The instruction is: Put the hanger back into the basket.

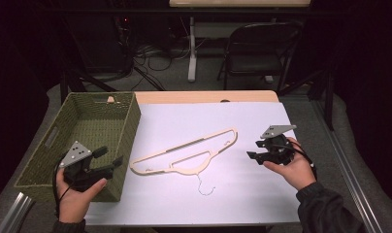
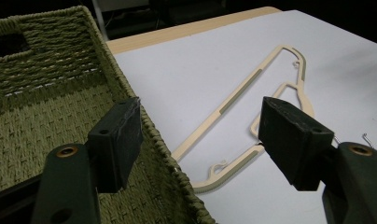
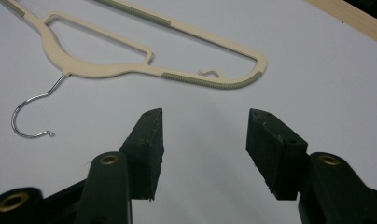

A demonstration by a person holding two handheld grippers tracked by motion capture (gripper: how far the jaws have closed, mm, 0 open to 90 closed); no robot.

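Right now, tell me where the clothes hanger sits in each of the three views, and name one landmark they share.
High view: the hanger lies flat at the centre of the white sheet, between basket and right gripper.
Left gripper view: right of centre, partly behind the right-hand jaw.
Right gripper view: across the top, above both open jaws.
Shared landmark: its metal hook.
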